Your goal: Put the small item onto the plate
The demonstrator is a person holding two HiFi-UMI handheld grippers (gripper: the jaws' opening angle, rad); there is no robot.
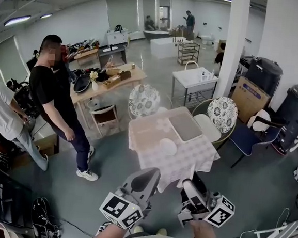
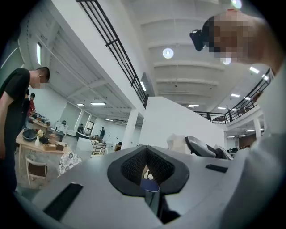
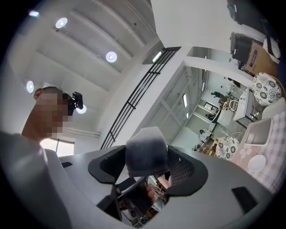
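Note:
A white plate (image 1: 168,146) lies on the table with the pale checked cloth (image 1: 197,156), which stands ahead of me in the head view. The right gripper view catches the same plate (image 3: 256,163) at its right edge. I cannot make out any small item. Both grippers are held low and near my body, well short of the table and tipped upward. My left gripper (image 1: 144,181) is shut, with only a small tip showing in its dark recess (image 2: 149,179). My right gripper (image 1: 191,190) is open, its grey pad (image 3: 146,152) standing up with nothing held.
A grey tray (image 1: 185,126) lies on the table behind the plate. Two patterned chairs (image 1: 144,100) (image 1: 222,113) stand at its far side. A person in black (image 1: 57,100) stands left of the table, another person (image 1: 4,116) farther left. A blue chair (image 1: 251,138) and boxes are at the right.

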